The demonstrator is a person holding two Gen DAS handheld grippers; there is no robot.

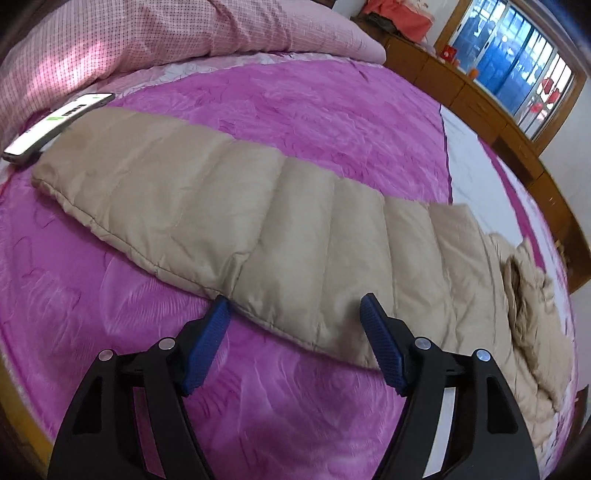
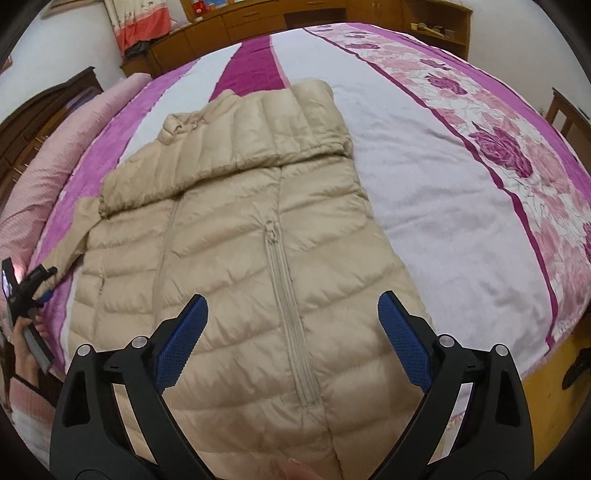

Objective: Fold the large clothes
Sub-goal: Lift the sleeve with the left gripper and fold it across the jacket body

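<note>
A beige puffer jacket lies front up on the bed, zip closed. One sleeve is folded across its chest. The other sleeve stretches out flat over the magenta blanket. My left gripper hovers at that sleeve's near edge, open, pads clear of the cloth. It also shows at the far left of the right wrist view, the left gripper in a hand beside the cuff. My right gripper stands wide open above the jacket's lower front, over the zip, holding nothing.
A phone lies beside the sleeve's cuff. A pink checked quilt is bunched along the head of the bed. Wooden cabinets run under a window. White and floral bedding spreads to the jacket's right.
</note>
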